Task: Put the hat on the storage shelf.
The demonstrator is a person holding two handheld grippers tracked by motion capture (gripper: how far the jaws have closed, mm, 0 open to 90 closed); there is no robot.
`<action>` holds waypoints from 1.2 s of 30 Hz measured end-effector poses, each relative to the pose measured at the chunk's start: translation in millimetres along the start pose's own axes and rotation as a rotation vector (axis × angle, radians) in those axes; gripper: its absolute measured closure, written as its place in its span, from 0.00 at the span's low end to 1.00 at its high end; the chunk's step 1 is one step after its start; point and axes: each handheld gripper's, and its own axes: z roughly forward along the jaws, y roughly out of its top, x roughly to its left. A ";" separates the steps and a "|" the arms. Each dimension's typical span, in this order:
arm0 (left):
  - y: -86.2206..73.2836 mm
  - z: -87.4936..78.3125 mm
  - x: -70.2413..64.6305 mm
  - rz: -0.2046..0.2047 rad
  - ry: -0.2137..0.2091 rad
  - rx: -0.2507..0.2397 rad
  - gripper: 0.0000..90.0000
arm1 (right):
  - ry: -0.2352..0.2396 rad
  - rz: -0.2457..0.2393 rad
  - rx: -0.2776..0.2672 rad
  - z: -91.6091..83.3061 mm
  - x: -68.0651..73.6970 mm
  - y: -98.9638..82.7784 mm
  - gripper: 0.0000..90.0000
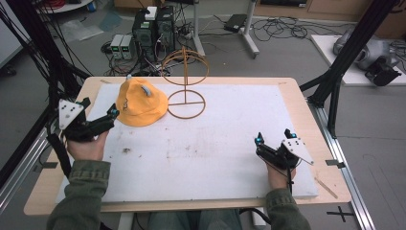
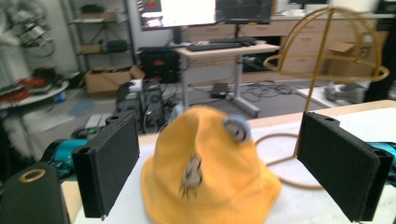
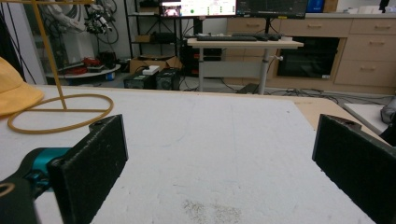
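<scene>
A yellow bucket hat (image 1: 141, 103) with a small grey patch lies on the white board (image 1: 215, 158) at the far left. Just to its right stands an empty wire hat stand (image 1: 186, 81) with a round base. My left gripper (image 1: 99, 108) is open just left of the hat, its jaws pointing at it. In the left gripper view the hat (image 2: 210, 172) sits ahead between the spread jaws, apart from them, with the stand (image 2: 327, 56) behind it to the right. My right gripper (image 1: 274, 137) rests open at the near right, holding nothing. The right gripper view shows the stand's base ring (image 3: 60, 112) and the hat's brim (image 3: 14, 93) far left.
The white board covers most of a wooden table (image 1: 306, 110). Black frame posts (image 1: 354, 43) rise at both sides. Computers (image 1: 153, 28) and cables lie on the floor beyond the far edge. A faint stain (image 1: 127, 150) marks the board.
</scene>
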 end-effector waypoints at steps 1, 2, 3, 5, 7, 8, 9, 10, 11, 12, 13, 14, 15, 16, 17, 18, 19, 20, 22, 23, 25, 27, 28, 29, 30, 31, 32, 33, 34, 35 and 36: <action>4.0 4.7 0.1 0.010 -0.005 0.005 0.15 | 0.001 -0.004 -0.002 0.2 0.2 0.1 0.03; 7.5 9.9 0.1 0.019 -0.012 0.012 0.15 | 0.003 0.000 0.000 0.3 0.6 0.0 0.03; 11.6 16.9 0.3 0.028 -0.017 0.023 0.15 | 0.007 0.005 0.003 0.3 1.0 -0.1 0.03; 17.4 33.0 0.2 0.032 -0.049 0.033 0.15 | 0.009 0.002 0.002 0.7 0.7 -0.4 0.03; 18.1 45.0 -0.8 0.044 -0.062 0.034 0.15 | 0.012 0.007 0.001 0.8 0.6 -0.4 0.03; 17.0 51.8 -1.6 0.052 -0.060 0.040 0.17 | 0.013 0.008 0.003 0.7 0.3 -0.5 0.03; 14.3 58.5 -2.5 0.054 -0.055 0.047 0.20 | 0.012 0.004 -0.003 1.2 -0.5 -0.4 0.03; 10.6 64.8 -2.7 0.054 -0.053 0.060 0.22 | 0.012 0.008 -0.001 1.1 -0.8 -0.5 0.03; 6.4 70.9 -2.5 0.047 -0.055 0.078 0.22 | 0.012 0.008 -0.001 1.1 -0.8 -0.5 0.03; 2.1 77.1 -2.5 0.035 -0.058 0.097 0.22 | 0.015 0.015 0.001 1.1 -1.1 -0.5 0.03; -2.1 82.7 -2.8 0.031 -0.051 0.116 0.22 | 0.019 0.023 0.002 1.3 -1.5 -0.5 0.03; -6.1 88.1 -3.1 0.027 -0.041 0.132 0.22 | 0.018 0.017 -0.003 1.9 -2.2 -0.5 0.03; -9.7 93.1 -2.9 0.018 -0.040 0.144 0.22 | 0.020 0.029 0.003 1.8 -1.6 -0.5 0.03; -13.2 97.8 -2.9 0.008 -0.034 0.154 0.22 | 0.021 0.030 0.003 2.1 -1.7 -0.6 0.03; -16.5 102.1 -2.8 0.004 -0.031 0.165 0.22 | 0.021 0.030 0.003 2.1 -1.7 -0.6 0.03; -19.7 106.4 -2.8 0.008 -0.024 0.176 0.22 | 0.024 0.030 0.004 2.6 -1.8 -0.7 0.03; -22.2 109.2 -2.3 0.013 -0.015 0.190 0.22 | 0.024 0.030 0.004 2.6 -1.8 -0.7 0.03; -27.0 114.0 -0.8 0.014 -0.007 0.212 0.22 | 0.026 0.030 0.001 3.0 -1.8 -0.7 0.03; -35.9 121.2 2.7 -0.002 0.016 0.254 0.21 | 0.032 0.023 0.003 4.0 -2.7 -1.2 0.03; -39.9 124.6 5.0 -0.020 0.017 0.271 0.21 | 0.032 0.023 0.003 4.0 -2.7 -1.2 0.03; -45.5 129.9 7.8 -0.038 0.020 0.286 0.21 | 0.039 0.029 0.011 4.5 -2.5 -1.9 0.03; -50.3 134.2 9.2 -0.020 0.033 0.300 0.22 | 0.041 0.025 0.011 5.2 -2.8 -2.5 0.03; -52.1 135.5 9.7 -0.022 0.037 0.308 0.22 | 0.041 0.025 0.011 5.2 -2.8 -2.5 0.03; -54.6 137.0 11.0 -0.024 0.039 0.323 0.22 | 0.046 0.028 0.010 5.6 -2.9 -2.6 0.03; -56.7 138.3 12.1 -0.030 0.035 0.340 0.22 | 0.046 0.028 0.010 5.6 -2.9 -2.6 0.03; -58.9 139.6 12.8 -0.034 0.035 0.350 0.22 | 0.047 0.031 0.010 5.7 -2.8 -2.8 0.03; -59.5 139.9 13.0 -0.032 0.034 0.354 0.24 | 0.048 0.028 0.009 6.2 -3.1 -2.9 0.03; -60.1 140.1 12.9 -0.031 0.025 0.355 0.27 | 0.047 0.029 0.009 6.6 -3.2 -3.0 0.03; -60.7 140.4 12.3 -0.029 0.016 0.354 0.31 | 0.052 0.036 0.014 6.7 -3.1 -3.3 0.03; -61.6 140.9 11.0 -0.027 0.009 0.353 0.37 | 0.055 0.041 0.015 6.8 -3.2 -3.5 0.03; -62.6 141.8 9.2 -0.014 0.019 0.370 0.57 | 0.059 0.034 0.012 7.3 -4.4 -3.6 0.04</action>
